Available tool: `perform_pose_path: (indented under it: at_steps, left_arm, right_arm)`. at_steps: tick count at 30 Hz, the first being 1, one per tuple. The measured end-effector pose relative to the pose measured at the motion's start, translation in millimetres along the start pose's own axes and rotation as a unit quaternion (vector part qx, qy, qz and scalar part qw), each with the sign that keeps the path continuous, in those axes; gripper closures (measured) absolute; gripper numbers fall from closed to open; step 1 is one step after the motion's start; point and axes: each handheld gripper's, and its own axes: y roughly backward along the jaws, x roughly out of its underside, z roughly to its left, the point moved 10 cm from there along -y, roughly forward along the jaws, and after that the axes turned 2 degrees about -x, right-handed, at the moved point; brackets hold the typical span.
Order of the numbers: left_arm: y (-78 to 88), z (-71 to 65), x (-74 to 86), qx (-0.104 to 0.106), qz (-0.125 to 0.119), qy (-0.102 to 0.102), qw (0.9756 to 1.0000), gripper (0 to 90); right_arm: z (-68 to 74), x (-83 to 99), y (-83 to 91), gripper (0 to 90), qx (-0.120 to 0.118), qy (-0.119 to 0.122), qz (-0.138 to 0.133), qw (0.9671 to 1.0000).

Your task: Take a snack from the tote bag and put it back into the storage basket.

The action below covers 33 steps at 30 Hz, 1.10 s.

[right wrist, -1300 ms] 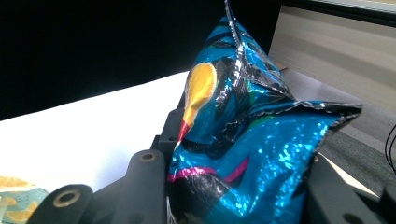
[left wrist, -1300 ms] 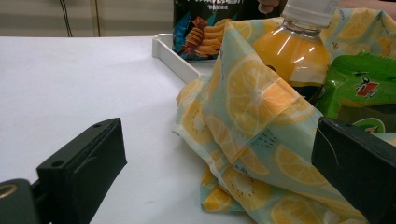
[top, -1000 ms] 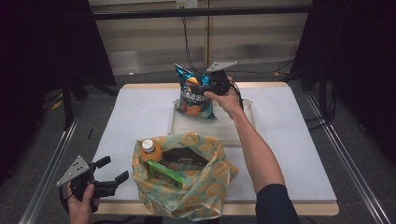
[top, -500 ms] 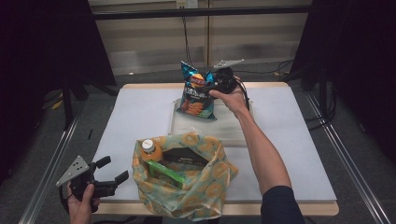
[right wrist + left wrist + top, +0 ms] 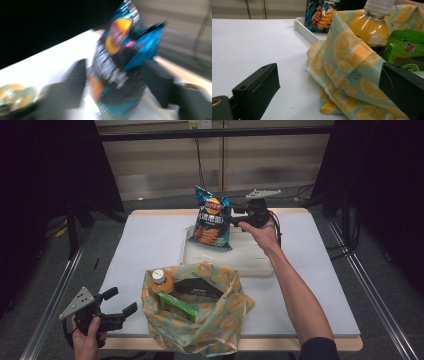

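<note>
A blue and black chip bag (image 5: 211, 220) stands upright on the white tray (image 5: 250, 262) at the back of the table. My right gripper (image 5: 231, 220) reaches it level from the right. In the blurred right gripper view the chip bag (image 5: 117, 75) sits between the jaws of the right gripper (image 5: 116, 82). They have just been closing, but stand off its sides. At the front left corner, a hand holds my left gripper (image 5: 121, 300) open. Seen from the left gripper (image 5: 329, 82), the wide jaws frame the lemon-print bag (image 5: 347, 75).
The lemon-print bag (image 5: 215, 320) stands open at the table's front. It holds an orange juice bottle (image 5: 160, 282), a green packet (image 5: 180, 305) and a dark box (image 5: 200, 287). White tabletop (image 5: 145, 245) lies between the bag and the tray.
The right hand has drawn back to the right while the chip bag stayed upright in place on the tray. The left hand has not moved.
</note>
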Motion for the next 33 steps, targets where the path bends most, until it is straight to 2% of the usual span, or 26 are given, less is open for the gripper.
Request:
perform_pose_path:
  at_steps: [1, 3, 6, 9, 12, 15, 21, 25, 29, 33]
  left_arm:
    - [0.2, 0.6, 0.6, 0.001, 0.002, 0.003, 1.0000, 2.9]
    - [0.2, 0.9, -0.3, 0.007, -0.004, 0.010, 0.9999, 2.9]
    - [0.0, 0.7, -1.1, 0.000, -0.007, 0.013, 0.9999, 2.9]
    - [0.1, 0.0, -0.5, 0.003, -0.002, 0.002, 1.0000, 2.9]
    - [-0.9, -0.9, 0.3, 0.008, 0.000, 0.003, 1.0000, 2.9]
    - [-1.3, -2.3, 0.3, 0.008, 0.003, -0.002, 1.0000, 2.8]
    - [-2.0, -4.0, 0.1, 0.012, 0.002, -0.005, 0.9999, 2.8]
    - [-2.0, -3.9, 0.0, 0.011, 0.002, -0.006, 0.9999, 2.8]
    - [-2.3, -3.9, 0.1, 0.010, 0.002, -0.005, 0.9999, 2.8]
    - [-2.2, -4.3, 0.0, 0.012, 0.002, -0.006, 0.9999, 2.8]
  right_arm:
    - [3.9, 6.0, -0.2, 52.9, -0.009, 0.007, 0.010, 0.9999]
    - [8.8, 17.7, -3.3, 60.4, -0.016, 0.008, 0.031, 0.9994]
    - [17.1, 33.7, -12.0, 77.4, -0.038, 0.011, 0.049, 0.9980]
    - [22.2, 52.3, -24.3, 87.2, -0.056, 0.012, 0.078, 0.9952]
    - [23.5, 66.1, -33.9, 88.8, -0.065, 0.011, 0.104, 0.9924]
    - [21.2, 73.5, -41.0, 89.2, -0.064, 0.008, 0.113, 0.9914]
    - [12.7, 82.9, -50.5, 89.2, -0.051, 0.008, 0.133, 0.9897]
    - [9.4, 82.2, -53.0, 89.6, -0.047, 0.005, 0.132, 0.9901]
    - [7.3, 82.3, -53.9, 89.9, -0.046, 0.008, 0.139, 0.9892]
    - [3.0, 81.7, -54.9, 89.8, -0.026, 0.021, 0.143, 0.9891]
